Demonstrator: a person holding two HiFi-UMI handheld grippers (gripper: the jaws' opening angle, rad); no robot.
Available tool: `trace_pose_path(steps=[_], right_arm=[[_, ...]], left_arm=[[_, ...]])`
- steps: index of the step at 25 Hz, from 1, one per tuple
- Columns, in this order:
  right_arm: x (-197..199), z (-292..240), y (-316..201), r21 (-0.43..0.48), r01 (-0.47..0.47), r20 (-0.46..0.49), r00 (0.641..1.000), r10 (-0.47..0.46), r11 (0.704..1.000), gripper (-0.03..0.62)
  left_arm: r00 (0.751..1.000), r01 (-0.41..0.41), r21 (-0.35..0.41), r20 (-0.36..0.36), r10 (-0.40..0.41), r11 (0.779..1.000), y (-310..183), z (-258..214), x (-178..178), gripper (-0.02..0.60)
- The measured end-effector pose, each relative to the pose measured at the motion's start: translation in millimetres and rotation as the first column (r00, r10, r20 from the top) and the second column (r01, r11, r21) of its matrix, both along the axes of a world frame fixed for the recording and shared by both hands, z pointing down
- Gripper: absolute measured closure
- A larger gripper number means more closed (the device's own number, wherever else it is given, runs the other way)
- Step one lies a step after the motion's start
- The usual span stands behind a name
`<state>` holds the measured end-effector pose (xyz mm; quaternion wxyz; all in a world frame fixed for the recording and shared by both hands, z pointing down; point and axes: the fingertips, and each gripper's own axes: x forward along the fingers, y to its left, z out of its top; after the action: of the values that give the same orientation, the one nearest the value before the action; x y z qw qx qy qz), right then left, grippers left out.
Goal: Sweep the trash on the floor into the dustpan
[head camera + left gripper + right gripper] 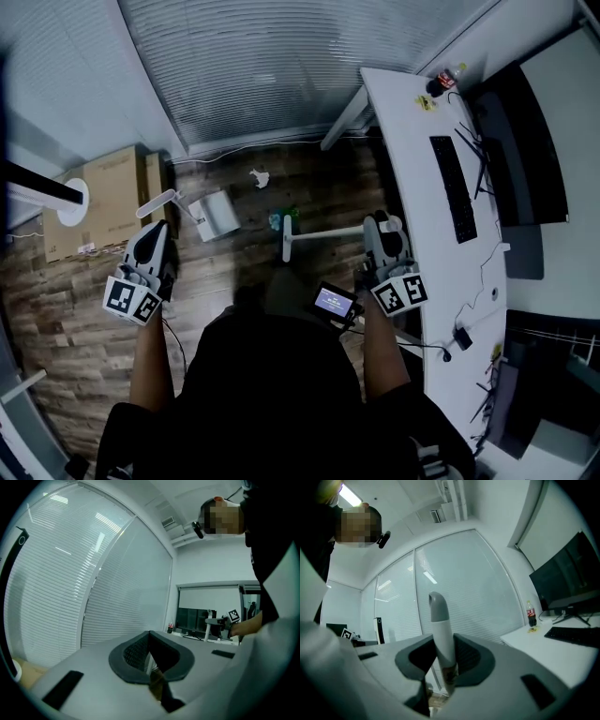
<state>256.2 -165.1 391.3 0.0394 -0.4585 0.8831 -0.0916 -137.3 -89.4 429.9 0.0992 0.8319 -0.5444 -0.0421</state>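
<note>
Honestly, no actual words or numbers can be read anywhere here. Black-and-white square markers are seen on the cube (131,300) of the left gripper (156,228), lower left of the head view, and on the cube (400,292) of the right gripper (380,223), right of centre. These are just patterns, no letters. A small lit screen (335,301) is spotted near the middle, but whatever is shown on it is too tiny. A red label is carried by the bottle (448,78) on the white surface (403,141), upper right, and its brand can't be made out. Nothing legible is found on the cardboard box (108,187) at the left or the keyboard (455,187).
</note>
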Motion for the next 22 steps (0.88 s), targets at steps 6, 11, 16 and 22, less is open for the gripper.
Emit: trace_pose_path(steps=[6,11,16,22], right_arm=[[6.2,8.6,-64.5,-0.013,0.045,0.034,0.998,-0.044,0.999,0.503],[15.1,18.3,-114.6,-0.033,0.141,0.032,0.99,-0.14,0.989,0.502],[27.8,26.7,-155.4,-0.05,0.205,0.033,0.978,-0.204,0.977,0.5],[41.5,37.9,-198.8,-0.068,0.235,0.019,0.972,-0.234,0.97,0.5]], left_arm=[[0.998,0.05,-0.037,0.039,-0.048,0.998,-45.5,1.9,0.0,0.588],[0.992,0.087,-0.074,0.095,-0.079,0.993,-81.0,0.6,4.6,0.588],[0.971,0.123,-0.142,0.222,-0.09,0.982,-98.2,9.4,-11.7,0.588],[0.834,0.084,-0.356,0.536,0.129,0.931,-100.0,55.1,-46.1,0.501]])
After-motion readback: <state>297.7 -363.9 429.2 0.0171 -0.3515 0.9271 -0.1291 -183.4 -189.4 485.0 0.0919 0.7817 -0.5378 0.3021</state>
